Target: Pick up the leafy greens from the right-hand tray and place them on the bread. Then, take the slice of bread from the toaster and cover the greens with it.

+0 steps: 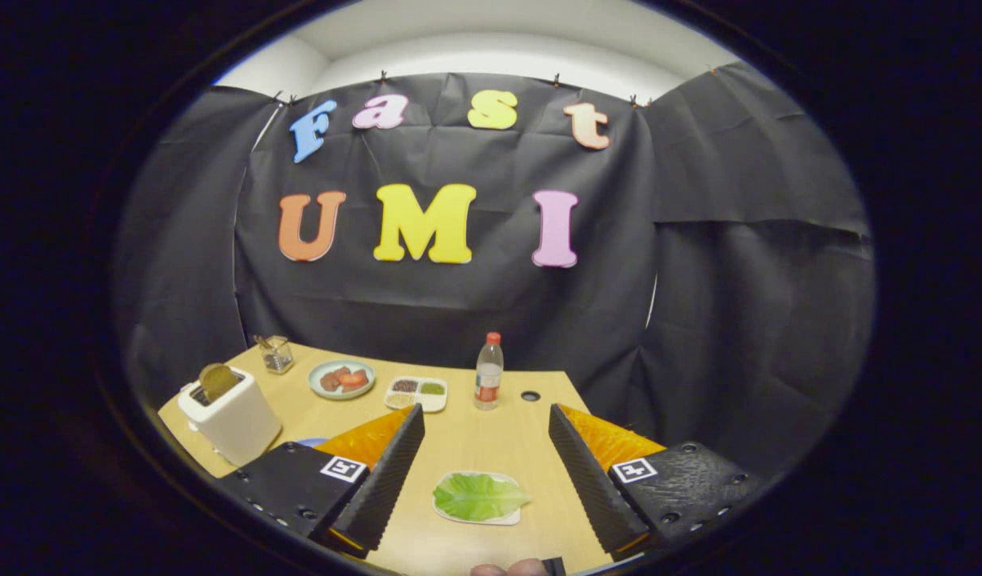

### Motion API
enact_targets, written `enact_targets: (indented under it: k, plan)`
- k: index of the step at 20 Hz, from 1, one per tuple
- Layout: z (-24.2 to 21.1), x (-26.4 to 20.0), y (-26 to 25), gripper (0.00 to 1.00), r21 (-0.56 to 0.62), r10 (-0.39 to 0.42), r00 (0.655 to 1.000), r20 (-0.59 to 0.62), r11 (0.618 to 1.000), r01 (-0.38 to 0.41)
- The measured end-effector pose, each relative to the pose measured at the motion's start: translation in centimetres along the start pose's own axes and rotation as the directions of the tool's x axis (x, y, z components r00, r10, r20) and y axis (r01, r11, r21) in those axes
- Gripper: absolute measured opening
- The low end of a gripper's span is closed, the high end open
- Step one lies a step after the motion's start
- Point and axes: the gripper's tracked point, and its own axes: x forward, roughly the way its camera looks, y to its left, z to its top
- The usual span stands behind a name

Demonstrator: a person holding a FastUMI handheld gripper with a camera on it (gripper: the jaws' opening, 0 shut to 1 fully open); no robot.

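While my gripper (485,420) is hovering with its fingers spread wide apart, I am seeing the green lettuce leaf (479,496) lying on a small white tray (507,519) between them, touching neither. Beyond the left finger, a white toaster (233,418) is holding a browned bread slice (217,379). Farther back, a pale green plate (341,379) is carrying red food pieces, beside a white divided dish (417,394), a clear plastic bottle (489,372) and a small glass jar (276,354).

Light wooden table (491,448) with a round cable hole (530,396), black cloth booth wall (459,312) clipped up behind, white room wall (491,60) above
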Motion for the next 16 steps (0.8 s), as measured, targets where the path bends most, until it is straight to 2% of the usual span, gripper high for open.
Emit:
enact_targets:
  k: [3,9,16]
  plan:
    - [-5.5,3.8,0.2,0.95,-0.02,0.067,0.991,-0.117,0.997,-0.07]
    - [-15.0,10.9,1.0,0.96,-0.024,0.174,0.929,-0.328,0.981,-0.192]
    - [-22.4,15.7,1.4,0.96,-0.023,0.183,0.855,-0.485,0.975,-0.222]
